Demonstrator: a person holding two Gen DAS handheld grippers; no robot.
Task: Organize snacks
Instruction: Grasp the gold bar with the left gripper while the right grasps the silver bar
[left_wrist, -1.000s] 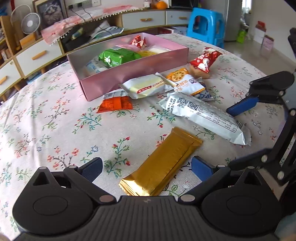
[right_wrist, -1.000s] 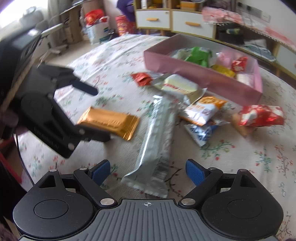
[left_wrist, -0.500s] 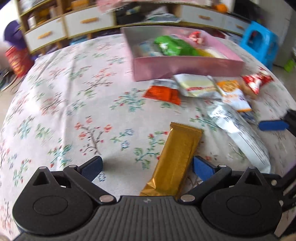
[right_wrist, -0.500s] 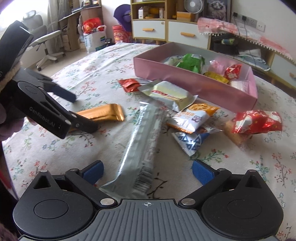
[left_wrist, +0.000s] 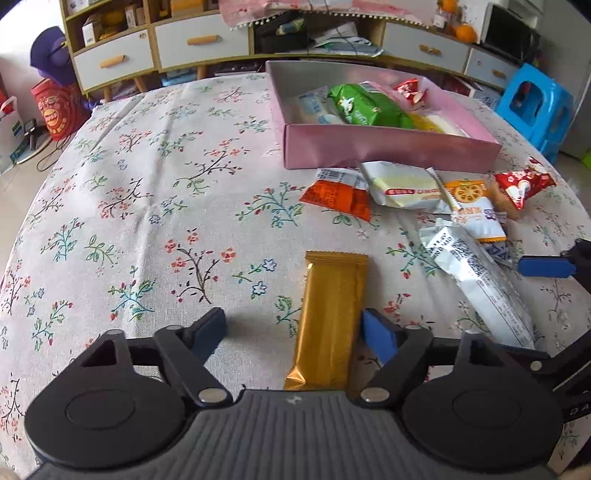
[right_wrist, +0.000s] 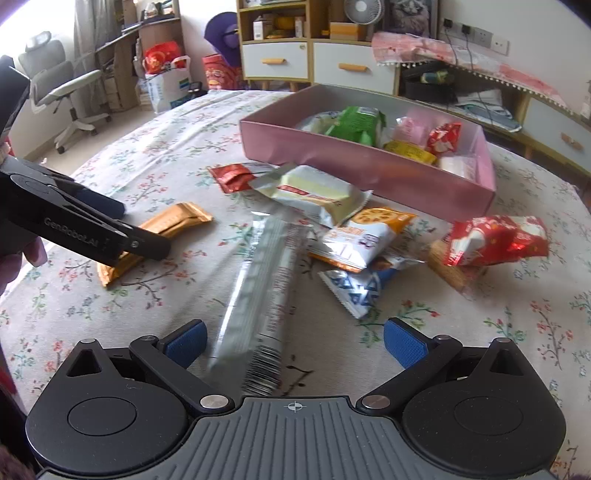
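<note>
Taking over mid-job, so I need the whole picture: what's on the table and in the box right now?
pink box: 1, pink, far side of table, holds several packets
green packet: 1, green, inside box
gold bar: 1, gold, between left fingers, on the cloth
silver bar: 1, silver, between right fingers
orange-red packet: 1, in front of box
white packet: 1, in front of box
orange-white packet: 1, beside white packet
red packet: 1, right of pile
blue-white packet: 1, under pile
left gripper: jaws just closing, one pad at gold bar
right gripper: open
</note>
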